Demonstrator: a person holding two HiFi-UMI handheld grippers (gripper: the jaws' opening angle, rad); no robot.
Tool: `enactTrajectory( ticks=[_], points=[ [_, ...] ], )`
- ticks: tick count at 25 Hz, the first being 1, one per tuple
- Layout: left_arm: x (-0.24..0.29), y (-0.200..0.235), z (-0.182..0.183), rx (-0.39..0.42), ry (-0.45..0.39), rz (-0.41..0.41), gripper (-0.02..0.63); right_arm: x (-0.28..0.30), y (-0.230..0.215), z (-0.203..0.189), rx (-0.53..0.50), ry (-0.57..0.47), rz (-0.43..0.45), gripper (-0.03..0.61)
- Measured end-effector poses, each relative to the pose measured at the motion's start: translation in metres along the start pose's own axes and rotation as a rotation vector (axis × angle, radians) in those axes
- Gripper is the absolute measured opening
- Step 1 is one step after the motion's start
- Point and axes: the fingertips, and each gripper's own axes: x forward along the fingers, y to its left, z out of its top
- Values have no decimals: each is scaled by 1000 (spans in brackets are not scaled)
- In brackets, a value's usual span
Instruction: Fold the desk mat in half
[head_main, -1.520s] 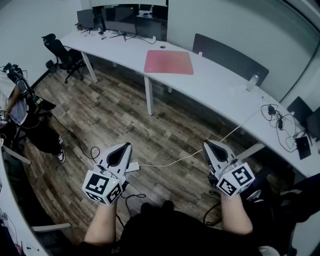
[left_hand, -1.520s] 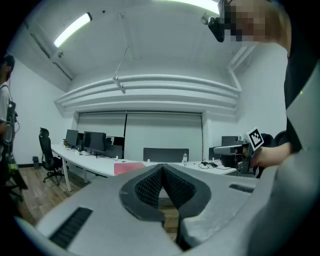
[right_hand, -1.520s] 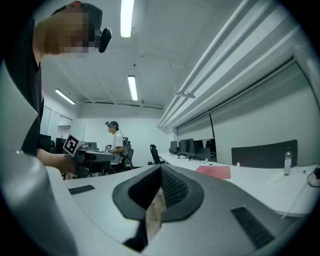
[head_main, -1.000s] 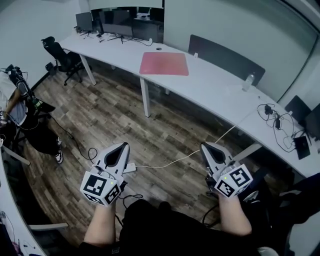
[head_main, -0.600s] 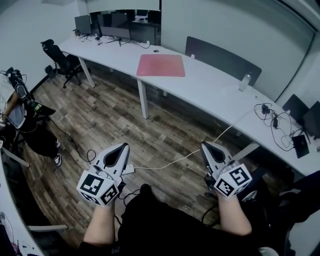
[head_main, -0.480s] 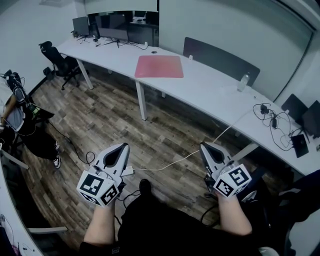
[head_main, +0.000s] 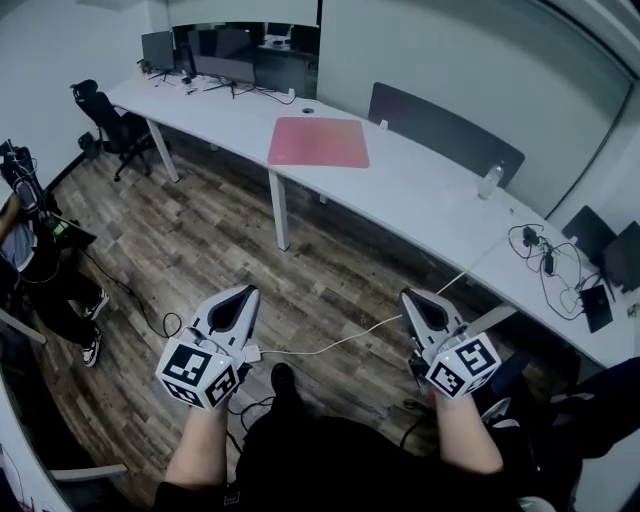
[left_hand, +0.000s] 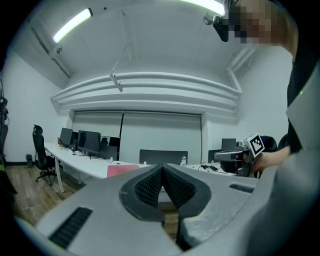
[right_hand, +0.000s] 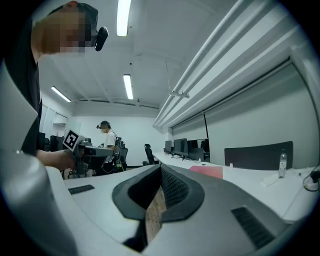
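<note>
While we stand back on the wooden floor (head_main: 200, 235), the pink desk mat (head_main: 318, 142) lies flat and unfolded, well apart from us.
Our left tongs (head_main: 248, 293) and right tongs (head_main: 408, 296) point level toward the long white surface (head_main: 430, 195), each with its jaws pressed together and nothing between them. The desk mat rests on that surface near the left end of the dark divider panel (head_main: 440, 128), well apart from both tongs. A water bottle (head_main: 489, 181) stands further right along the surface, monitors (head_main: 215, 50) sit at its far left end, and a white cable (head_main: 335, 343) runs over the floor between the tongs.
</note>
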Motion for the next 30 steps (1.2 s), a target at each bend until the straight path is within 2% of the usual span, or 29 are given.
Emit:
enactTrajectory(
  ticks=[8,19,23,30],
  points=[
    [56,89,-10,-36,35,11,3,99,-22,-4,15,31,24,9],
    [98,209,-3,-63,32,13,3,236,-15,9,6,56,55,11],
    [100,239,-1,-62,38,24,3,264,-5,9,18,56,68,11],
    [101,259,-1,-61,34,37,3,292,2,-3,35,82,97,9]
  ],
)
